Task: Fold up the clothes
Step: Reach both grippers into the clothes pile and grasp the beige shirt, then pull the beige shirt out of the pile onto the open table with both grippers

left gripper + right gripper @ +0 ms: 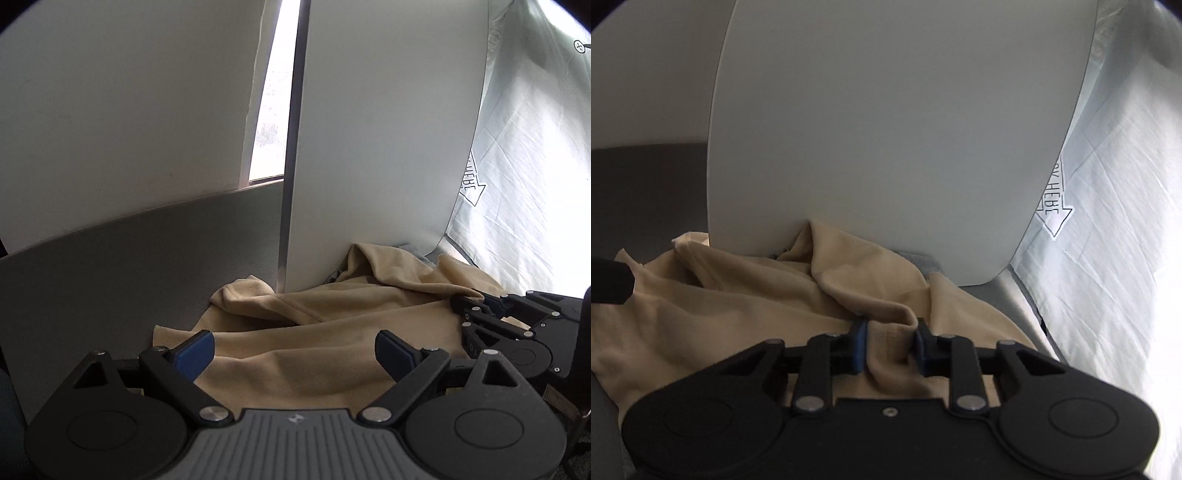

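Observation:
A tan garment (314, 332) lies crumpled on the grey table (129, 266), pushed up against a white board. My left gripper (295, 350) is open, its blue pads spread wide just above the cloth's near part, holding nothing. My right gripper (891, 345) is shut on a bunched fold of the tan garment (738, 306), with cloth pinched between its blue pads. The right gripper also shows in the left wrist view (480, 306) at the right, on the cloth's far edge.
A white upright board (380, 147) stands close behind the garment. A second white panel (129, 110) stands at the back left, with a bright gap between them. A pale sheet with a printed arrow label (1054, 212) hangs at the right.

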